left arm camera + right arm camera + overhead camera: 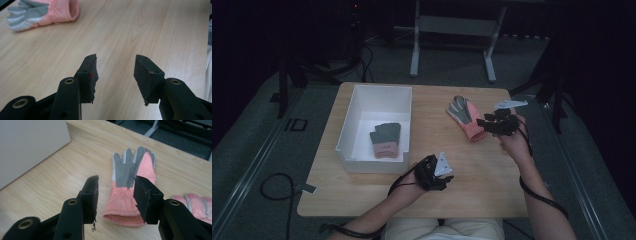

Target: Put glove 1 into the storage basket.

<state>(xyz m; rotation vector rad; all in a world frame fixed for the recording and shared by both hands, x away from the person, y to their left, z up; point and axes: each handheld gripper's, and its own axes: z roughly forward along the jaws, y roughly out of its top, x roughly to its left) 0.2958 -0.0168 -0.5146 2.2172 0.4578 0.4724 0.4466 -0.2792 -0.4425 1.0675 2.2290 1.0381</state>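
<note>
Right claw (116, 195) hovers part-open and empty just before the pink glove's (130, 187) cuff; next it must close on the cuff. Left claw (116, 75) idles part-open, empty.

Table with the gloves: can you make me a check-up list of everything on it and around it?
surface: wooden table, light and bare between the things.
job's things: pink and grey glove flat on the table, cuff toward the right gripper; second pink glove beside it; folded glove inside the white box.
clutter: nothing seen.
grippers: left gripper open, nothing between its jaws; right gripper open, lined up on the cuff, not pressing it.
cables: black cable along the right forearm; floor cable left of the table.
surroundings: dark room, grey floor, metal stand behind.
</note>
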